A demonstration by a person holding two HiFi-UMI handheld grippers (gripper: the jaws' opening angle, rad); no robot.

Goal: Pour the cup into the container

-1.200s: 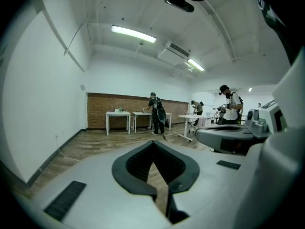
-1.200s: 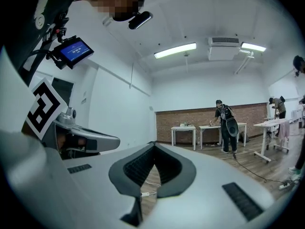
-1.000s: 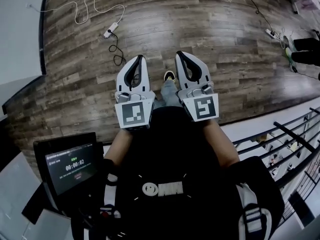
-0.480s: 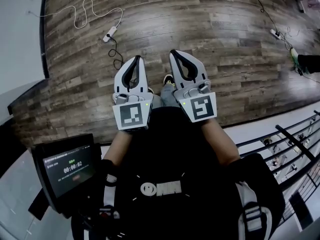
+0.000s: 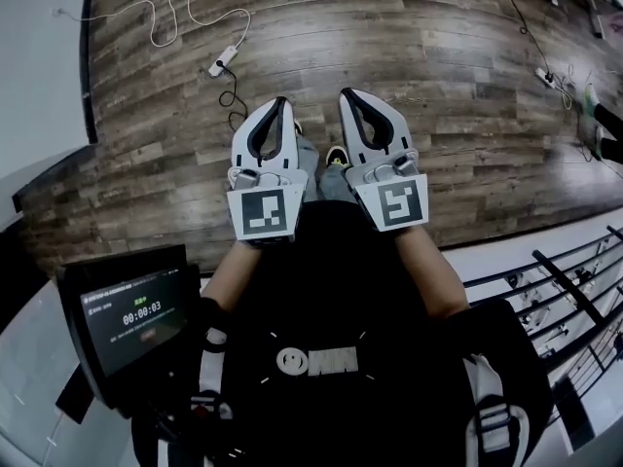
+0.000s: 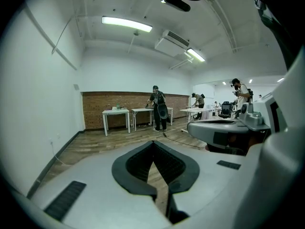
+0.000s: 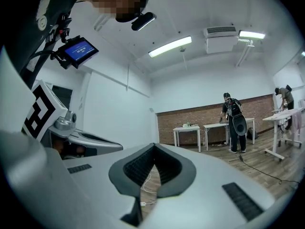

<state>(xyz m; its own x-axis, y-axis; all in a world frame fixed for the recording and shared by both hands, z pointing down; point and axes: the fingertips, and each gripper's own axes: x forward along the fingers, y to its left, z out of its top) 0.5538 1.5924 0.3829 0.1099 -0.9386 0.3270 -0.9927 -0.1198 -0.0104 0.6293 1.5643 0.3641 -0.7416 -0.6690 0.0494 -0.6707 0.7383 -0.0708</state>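
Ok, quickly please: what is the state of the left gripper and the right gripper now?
The left gripper is closed and holds nothing.
The right gripper is closed and holds nothing.

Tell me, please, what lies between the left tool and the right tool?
In the head view, the person's trouser leg and shoe show between the left tool and right tool, over wooden floor.

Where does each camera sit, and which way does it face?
Head view: on the person's head, steeply down at wooden floor; torso, forearms, left gripper, right gripper show.
Left gripper view: on that gripper, forward across the room; own shut jaws show.
Right gripper view: likewise; its shut jaws, left gripper alongside.
Shared: both gripper views see the brick wall.
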